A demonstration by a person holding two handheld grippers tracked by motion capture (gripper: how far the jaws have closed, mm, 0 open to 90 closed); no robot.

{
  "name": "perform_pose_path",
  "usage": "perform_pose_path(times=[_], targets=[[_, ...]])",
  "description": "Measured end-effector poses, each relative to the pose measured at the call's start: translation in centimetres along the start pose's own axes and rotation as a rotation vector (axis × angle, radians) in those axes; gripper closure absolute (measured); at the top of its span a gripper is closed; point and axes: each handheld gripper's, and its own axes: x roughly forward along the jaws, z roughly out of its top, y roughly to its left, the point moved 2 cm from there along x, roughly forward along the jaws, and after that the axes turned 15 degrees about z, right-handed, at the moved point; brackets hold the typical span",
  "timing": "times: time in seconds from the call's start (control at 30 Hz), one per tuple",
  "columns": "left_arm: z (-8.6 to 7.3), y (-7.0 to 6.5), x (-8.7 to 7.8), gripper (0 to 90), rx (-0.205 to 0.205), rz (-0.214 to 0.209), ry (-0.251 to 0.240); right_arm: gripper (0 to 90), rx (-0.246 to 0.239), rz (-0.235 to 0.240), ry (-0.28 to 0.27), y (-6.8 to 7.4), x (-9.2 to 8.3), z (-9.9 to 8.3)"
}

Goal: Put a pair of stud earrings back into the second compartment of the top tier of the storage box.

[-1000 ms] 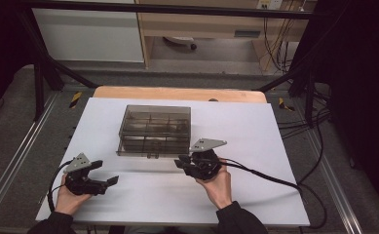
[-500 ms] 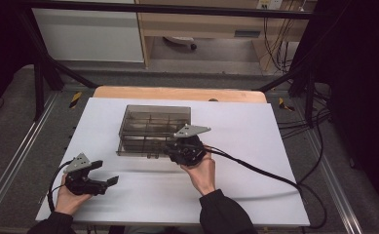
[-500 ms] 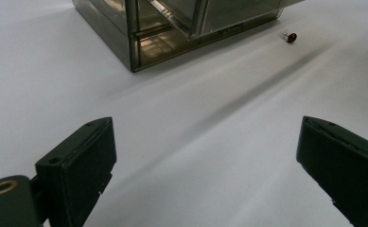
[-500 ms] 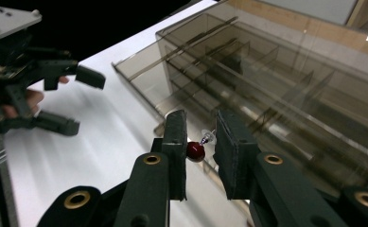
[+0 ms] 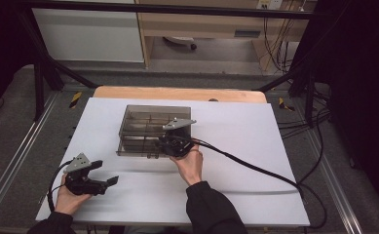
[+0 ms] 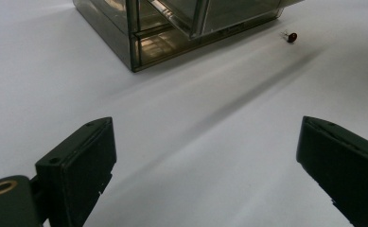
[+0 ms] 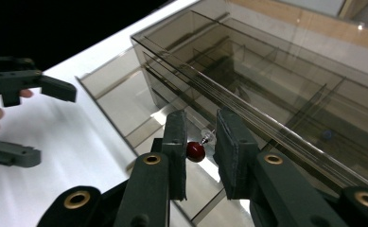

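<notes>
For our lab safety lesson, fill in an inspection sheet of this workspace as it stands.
Surface: white tabletop, bare around the work.
Job's things: smoky compartment box, one drawer pulled out; red-headed pin.
Clutter: small red piece lying near the box.
Grippers: right gripper shut on the pin beside the box; left gripper open, off to the side.
Cables: black cable trails across the tabletop.
Surroundings: black frame, wooden cabinet behind.

box: smoky grey-brown, see-through | pin: dark red head, clear stem | claws: black, brass-coloured rivets | counter: white sheet, light wood far edge | sleeve: black | cable: black
</notes>
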Motion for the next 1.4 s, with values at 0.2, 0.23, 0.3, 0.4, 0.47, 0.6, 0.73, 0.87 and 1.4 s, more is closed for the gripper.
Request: perform_pose_path(times=[0.2, 0.23, 0.3, 0.4, 0.47, 0.6, 0.73, 0.87, 1.4], targets=[[0.0, 0.0, 0.0, 5.5, 0.001, 0.000, 0.002, 73.8, 0.001, -0.016, 0.020, -0.4, 0.7, -0.4], [0.0, 0.0, 0.0, 5.5, 0.001, 0.000, 0.002, 73.6, 0.001, -0.019, 0.022, -0.4, 0.7, -0.4], [0.0, -0.1, 0.0, 5.5, 0.001, -0.001, 0.002, 73.0, 0.003, -0.016, 0.018, -0.4, 0.8, -0.4], [0.0, -0.1, 0.0, 5.4, 0.001, -0.001, 0.002, 69.0, -0.001, -0.017, 0.006, -0.4, 0.7, -0.3], [0.0, -0.1, 0.0, 5.4, 0.001, -0.002, 0.002, 65.8, -0.006, -0.017, -0.001, -0.3, 0.4, -0.2], [0.0, -0.1, 0.0, 5.4, 0.003, -0.002, 0.001, 56.5, -0.016, -0.014, -0.014, 0.1, -0.3, 0.1], [0.0, 0.0, 0.0, 5.4, 0.001, -0.002, 0.003, 38.8, -0.040, -0.017, -0.039, 0.7, -1.5, 0.0], [0.0, -0.1, 0.1, 5.4, 0.004, -0.001, 0.003, 21.3, -0.036, -0.025, -0.070, 0.8, -3.1, -0.5], [0.0, -0.1, 0.1, 5.5, 0.004, 0.000, 0.005, 1.9, 0.026, -0.050, -0.068, -0.7, -7.2, -5.8]])
